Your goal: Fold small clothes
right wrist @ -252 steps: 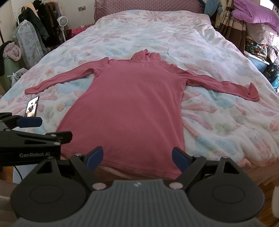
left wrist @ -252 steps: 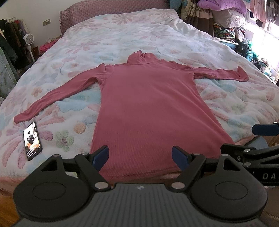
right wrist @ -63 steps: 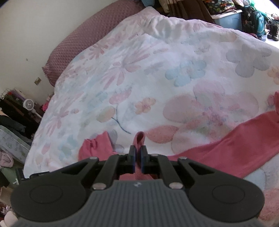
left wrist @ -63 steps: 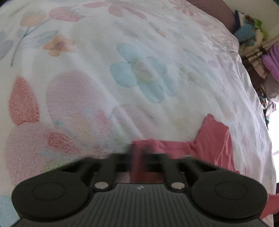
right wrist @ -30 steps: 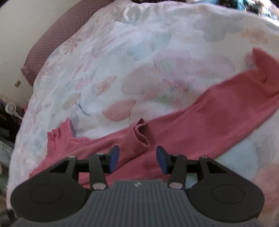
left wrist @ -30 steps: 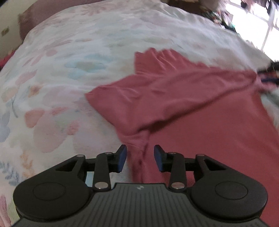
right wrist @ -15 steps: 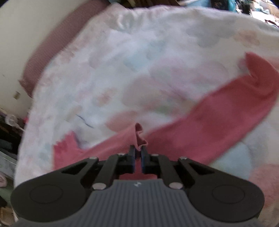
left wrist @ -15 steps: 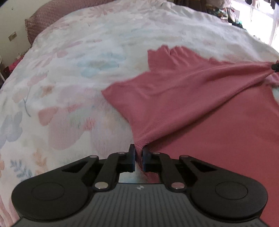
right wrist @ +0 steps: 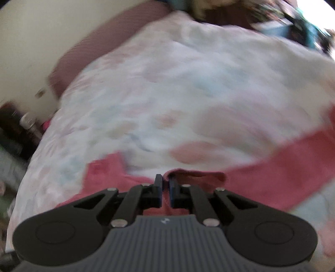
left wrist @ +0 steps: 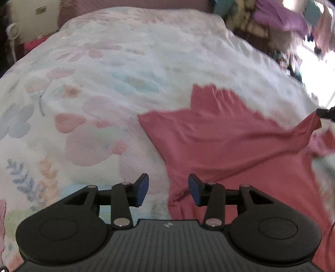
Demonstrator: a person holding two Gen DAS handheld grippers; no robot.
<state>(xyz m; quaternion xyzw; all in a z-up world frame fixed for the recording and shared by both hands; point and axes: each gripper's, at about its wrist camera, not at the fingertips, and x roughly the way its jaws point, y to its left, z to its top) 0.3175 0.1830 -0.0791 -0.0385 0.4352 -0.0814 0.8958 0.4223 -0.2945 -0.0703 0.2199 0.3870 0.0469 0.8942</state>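
Note:
A pink long-sleeved turtleneck [left wrist: 226,144] lies on the floral bedspread [left wrist: 117,69]. Its left sleeve is folded across the chest. My left gripper [left wrist: 168,191] is open and empty, just above the garment's left edge. My right gripper [right wrist: 165,189] is shut on the end of the folded left sleeve [right wrist: 173,175]; the right sleeve [right wrist: 293,165] stretches away to the right. The right gripper's tip also shows at the right edge of the left wrist view [left wrist: 326,114], pulling the sleeve taut. The right wrist view is blurred.
A purple pillow [right wrist: 100,41] lies at the head of the bed against the wall. Piled clothes and bedding [left wrist: 278,18] stand at the far right. A small white fan [left wrist: 12,33] stands at the far left.
My left gripper has opened and let go of the garment's edge and pulled back a little. My right gripper stays shut on the sleeve and is moving, the view now blurred.

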